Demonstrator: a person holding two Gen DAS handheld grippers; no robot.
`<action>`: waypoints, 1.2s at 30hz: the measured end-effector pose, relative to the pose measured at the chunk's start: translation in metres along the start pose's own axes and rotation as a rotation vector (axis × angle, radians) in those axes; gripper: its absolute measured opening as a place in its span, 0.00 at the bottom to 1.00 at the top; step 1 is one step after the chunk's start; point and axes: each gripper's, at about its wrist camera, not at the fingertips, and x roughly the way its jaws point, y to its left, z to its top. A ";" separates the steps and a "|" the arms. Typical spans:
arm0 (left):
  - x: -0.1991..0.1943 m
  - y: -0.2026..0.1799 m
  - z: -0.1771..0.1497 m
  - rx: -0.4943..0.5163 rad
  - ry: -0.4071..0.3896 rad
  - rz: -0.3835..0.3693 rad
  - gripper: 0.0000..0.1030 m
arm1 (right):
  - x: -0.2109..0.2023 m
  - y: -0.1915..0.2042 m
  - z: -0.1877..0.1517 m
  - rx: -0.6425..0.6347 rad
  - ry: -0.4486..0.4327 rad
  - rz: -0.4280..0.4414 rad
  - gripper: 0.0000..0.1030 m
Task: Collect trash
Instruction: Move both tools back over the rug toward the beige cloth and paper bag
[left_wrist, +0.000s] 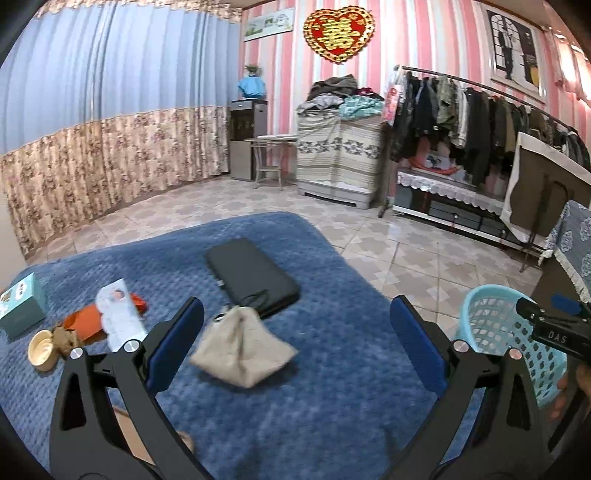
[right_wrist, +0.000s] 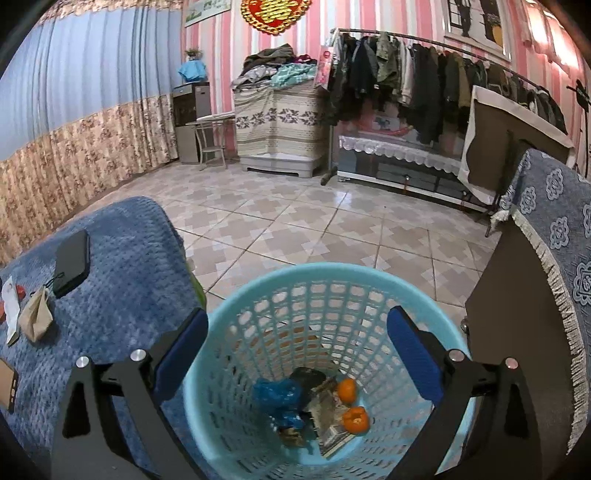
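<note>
Both sets of blue-padded fingers stand wide with nothing between the pads: left gripper (left_wrist: 295, 341) hovers over the blue quilted blanket (left_wrist: 332, 406), right gripper (right_wrist: 295, 350) hangs above the light-blue plastic lattice basket (right_wrist: 325, 273).

Basket sits on the tiled floor just beside the blanket edge; inside it are two orange mandarin peels or fruits (right_wrist: 351, 404), a crumpled blue plastic bag (right_wrist: 277, 393) and some dark wrappers.

Next trash, by my guess: crumpled beige paper bag (left_wrist: 242, 345), lying on the blanket between the left fingers in view, touching the near corner of the flat black rectangular case (left_wrist: 253, 277). Looks light, soft, crushable, not fragile and not slippery. It should collapse under the pads, so grab the raised central fold or bunched top, not a flat edge. A cord or strap from the case lies at the bag's top, so watch for a snag.

Further left: white printed leaflet (left_wrist: 118, 314) over an orange packet (left_wrist: 86, 325), thin and flat, harder to pinch off soft fabric. Round tan lid or cup (left_wrist: 42, 350) near them looks stiff. Teal cardboard box (left_wrist: 22, 304) is rigid; unclear if it is trash.
</note>
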 end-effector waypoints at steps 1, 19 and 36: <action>-0.001 0.006 -0.001 -0.006 0.001 0.006 0.95 | 0.000 0.003 0.000 -0.002 0.000 0.006 0.93; -0.024 0.100 -0.022 -0.094 0.025 0.145 0.95 | -0.009 0.073 -0.008 -0.075 -0.011 0.126 0.93; -0.039 0.157 -0.045 -0.140 0.054 0.237 0.95 | -0.014 0.117 -0.023 -0.137 0.005 0.233 0.93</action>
